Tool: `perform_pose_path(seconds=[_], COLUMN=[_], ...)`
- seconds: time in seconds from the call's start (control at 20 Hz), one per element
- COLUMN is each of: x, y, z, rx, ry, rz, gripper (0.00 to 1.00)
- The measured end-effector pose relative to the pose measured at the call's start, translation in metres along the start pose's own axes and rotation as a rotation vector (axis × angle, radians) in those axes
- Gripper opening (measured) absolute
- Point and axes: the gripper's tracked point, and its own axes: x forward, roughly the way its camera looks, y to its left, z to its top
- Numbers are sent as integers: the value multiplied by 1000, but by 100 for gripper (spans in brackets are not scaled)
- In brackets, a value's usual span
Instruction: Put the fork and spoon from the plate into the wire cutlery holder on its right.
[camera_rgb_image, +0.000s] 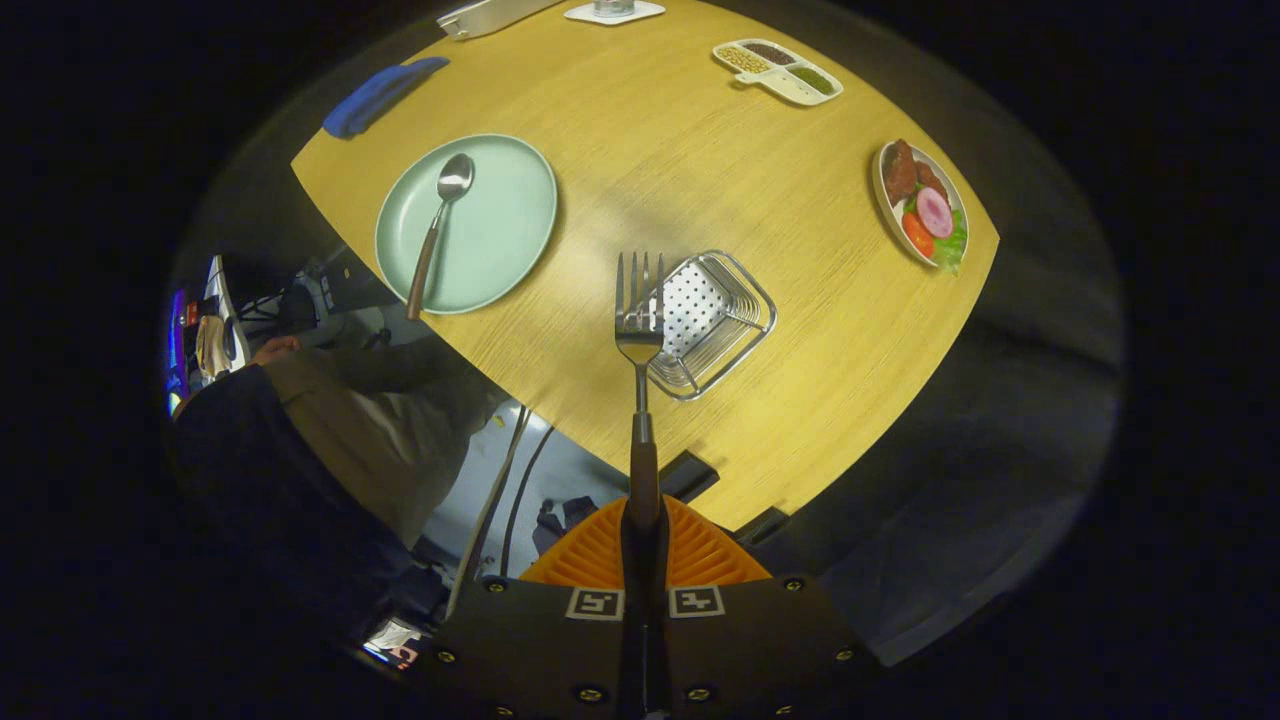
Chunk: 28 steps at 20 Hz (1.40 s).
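Observation:
My gripper (643, 520) is shut on the brown handle of the fork (639, 320), which points straight ahead with its tines up over the table. The fork's head hangs above the left rim of the wire cutlery holder (712, 322), a metal basket with a perforated bottom standing on the wooden table (700, 170). To the holder's left lies the pale green plate (468, 235). On it rests the spoon (437, 232), bowl toward the far side and brown handle reaching over the plate's near rim.
Beyond the holder to the right sits a white dish of food (922, 202). A divided condiment tray (778, 70) and a blue cloth (380, 93) lie at the table's far side. A person (330, 430) stands below the table's near-left edge.

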Motion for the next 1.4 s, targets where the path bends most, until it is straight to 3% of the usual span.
perform_pose_path(seconds=[0.25,0.8,1.0,1.05,1.4], x=[23,53,59,59,52], y=[-24,-40,-42,-42,-49], z=[-8,24,40,40,52], rx=[15,-10,6,12,31], ry=[106,252,266,273,243], rz=[-30,-28,-20,-14,-40], gripper=[2,3,2,7,12])
